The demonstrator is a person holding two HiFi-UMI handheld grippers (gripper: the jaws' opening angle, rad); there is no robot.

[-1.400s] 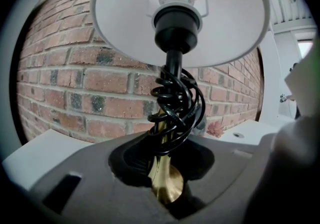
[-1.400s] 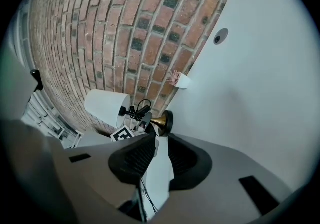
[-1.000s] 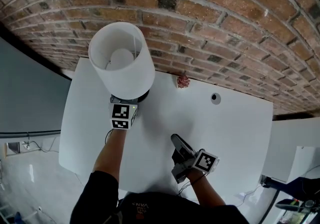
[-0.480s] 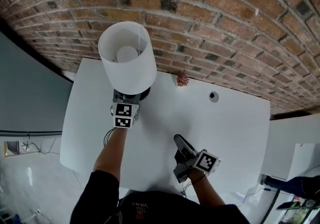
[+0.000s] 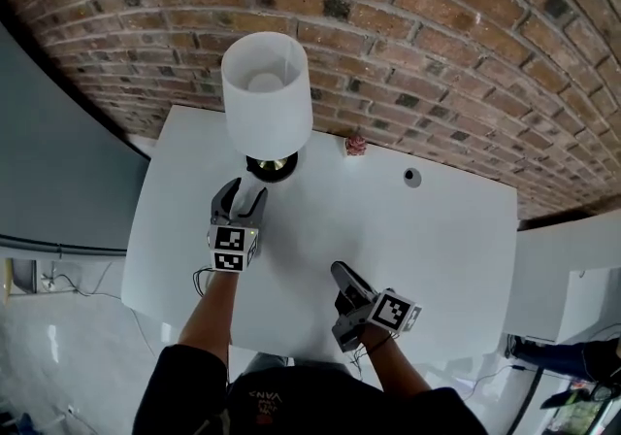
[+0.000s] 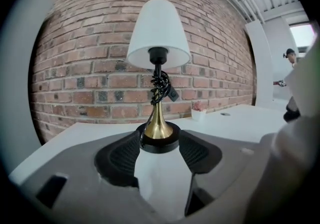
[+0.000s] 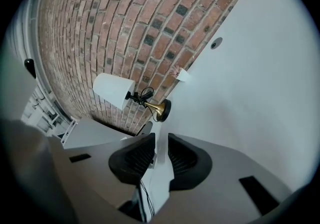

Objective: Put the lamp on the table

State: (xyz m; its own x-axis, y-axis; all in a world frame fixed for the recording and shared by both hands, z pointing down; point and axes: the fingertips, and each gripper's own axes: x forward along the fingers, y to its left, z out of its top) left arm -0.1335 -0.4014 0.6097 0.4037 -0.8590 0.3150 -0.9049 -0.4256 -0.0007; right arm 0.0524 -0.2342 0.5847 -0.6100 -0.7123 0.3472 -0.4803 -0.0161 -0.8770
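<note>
The lamp, with a white shade [image 5: 267, 93], a brass stem [image 6: 158, 118] wound with black cord and a round black base [image 5: 271, 167], stands upright on the white table [image 5: 437, 239] near the brick wall. My left gripper [image 5: 240, 198] sits just short of the base; its jaws have just been opening and now stand wide, with only table between them. From the left gripper [image 6: 159, 155] the base [image 6: 159, 140] shows just beyond the fingertips. My right gripper [image 5: 342, 280] hovers over the table's near part, jaws narrowly apart and empty. The right gripper [image 7: 161, 153] sees the lamp [image 7: 150, 103] well ahead.
A small pink plant in a white pot [image 5: 355, 144] stands by the wall right of the lamp. A round cable hole [image 5: 412, 175] lies further right. The brick wall [image 5: 437, 54] backs the table. A person [image 6: 290, 57] stands far off at the right.
The left gripper has let go of the lamp's base, opened wide and drawn back toward me. The lamp stays upright on the table. The right gripper has barely shifted.
</note>
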